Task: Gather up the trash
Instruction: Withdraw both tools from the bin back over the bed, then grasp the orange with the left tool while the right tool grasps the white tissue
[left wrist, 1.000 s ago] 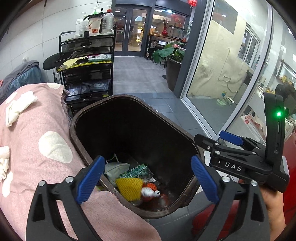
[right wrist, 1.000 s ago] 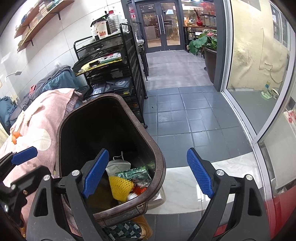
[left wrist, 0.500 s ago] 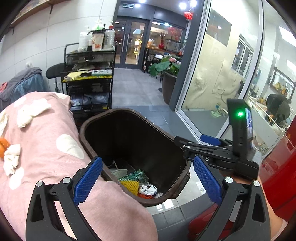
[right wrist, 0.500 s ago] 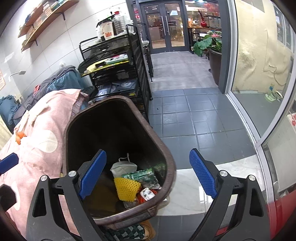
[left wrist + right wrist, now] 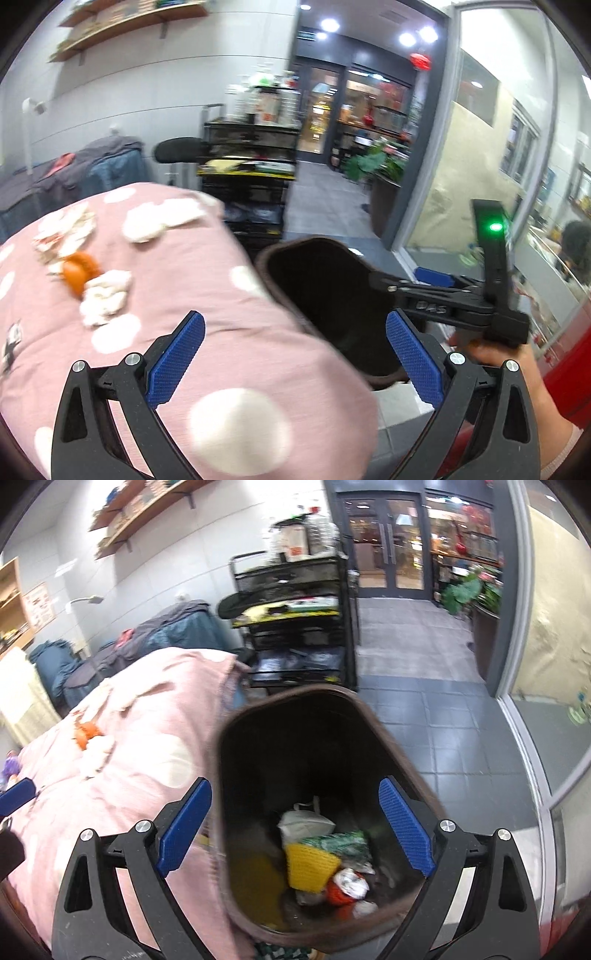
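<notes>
A brown trash bin (image 5: pixel 391 738) stands beside the pink dotted cloth (image 5: pixel 184 302) and shows in the left wrist view (image 5: pixel 280 254) too. It holds a yellow foam net (image 5: pixel 310 864), a white mask (image 5: pixel 306 821), a green wrapper (image 5: pixel 340 843) and red-white scraps (image 5: pixel 347 884). On the cloth lie an orange peel (image 5: pixel 78 272) and white crumpled tissues (image 5: pixel 105 297). My left gripper (image 5: pixel 295 362) is open and empty above the cloth's edge. My right gripper (image 5: pixel 295 830) is open and empty over the bin, and it shows in the left wrist view (image 5: pixel 432 291).
A black wire shelf cart (image 5: pixel 295 616) with bottles and papers stands behind the bin. Clothes are piled on a chair (image 5: pixel 173 631) at the left. A potted plant (image 5: pixel 380 170) and glass walls are to the right. Grey tile floor (image 5: pixel 424 686) runs to the doors.
My left gripper has swung left and back, from over the bin to over the pink cloth, bringing the peel and tissues into view. My right gripper has shifted slightly left over the bin.
</notes>
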A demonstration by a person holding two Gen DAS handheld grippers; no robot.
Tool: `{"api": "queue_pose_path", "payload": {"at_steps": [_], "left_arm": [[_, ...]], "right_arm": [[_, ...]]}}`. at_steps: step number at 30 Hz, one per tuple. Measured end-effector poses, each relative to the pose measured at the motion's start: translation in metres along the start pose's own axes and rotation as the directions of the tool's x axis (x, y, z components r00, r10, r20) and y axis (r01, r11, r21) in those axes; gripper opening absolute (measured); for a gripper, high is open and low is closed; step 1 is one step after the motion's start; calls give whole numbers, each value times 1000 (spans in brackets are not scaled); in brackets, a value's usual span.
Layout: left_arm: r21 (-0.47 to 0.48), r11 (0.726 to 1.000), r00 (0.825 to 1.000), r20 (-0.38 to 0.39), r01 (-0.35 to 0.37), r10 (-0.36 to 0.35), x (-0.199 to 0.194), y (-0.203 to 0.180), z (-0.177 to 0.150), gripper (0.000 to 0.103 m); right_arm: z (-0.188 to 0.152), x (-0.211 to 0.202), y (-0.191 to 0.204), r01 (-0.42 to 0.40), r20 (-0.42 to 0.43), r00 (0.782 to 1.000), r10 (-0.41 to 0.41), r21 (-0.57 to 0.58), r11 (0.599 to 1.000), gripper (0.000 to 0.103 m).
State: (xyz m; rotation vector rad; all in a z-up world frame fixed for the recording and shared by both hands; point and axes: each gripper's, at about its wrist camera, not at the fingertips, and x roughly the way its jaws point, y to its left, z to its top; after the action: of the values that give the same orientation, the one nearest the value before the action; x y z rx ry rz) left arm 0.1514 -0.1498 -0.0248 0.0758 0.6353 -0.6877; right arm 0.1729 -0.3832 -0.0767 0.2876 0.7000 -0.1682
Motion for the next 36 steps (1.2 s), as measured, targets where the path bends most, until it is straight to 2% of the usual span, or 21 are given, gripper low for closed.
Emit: {"api": "queue_pose_path", "payload": {"at_steps": [7,14,20,27,33,36], "left_arm": [[-138,983,993,-24,-117,115,-8,72,-10,97],[-216,948,971,-88,-235,221,-6,144,-14,97],[-266,928,962,-153,-260,226,14,192,-4,97],[-351,901,959,-208,-256,191,54,245,18,97],[-435,866,958,-241,-247,153,82,272,31,97],[-431,859,950,-261,-276,174,93,276,34,97]], "right_arm": [[19,11,55,-91,0,996,91,-116,989,91],[38,34,106,-177,-52,984,170,-237,955,91],[56,70,153,-245,-111,969,220,-326,913,91],[87,126,205,-299,-190,951,242,-384,873,91],[109,177,243,-260,-216,960,179,-450,854,91],[113,203,256,-227,-244,962,120,-476,849,91]]}}
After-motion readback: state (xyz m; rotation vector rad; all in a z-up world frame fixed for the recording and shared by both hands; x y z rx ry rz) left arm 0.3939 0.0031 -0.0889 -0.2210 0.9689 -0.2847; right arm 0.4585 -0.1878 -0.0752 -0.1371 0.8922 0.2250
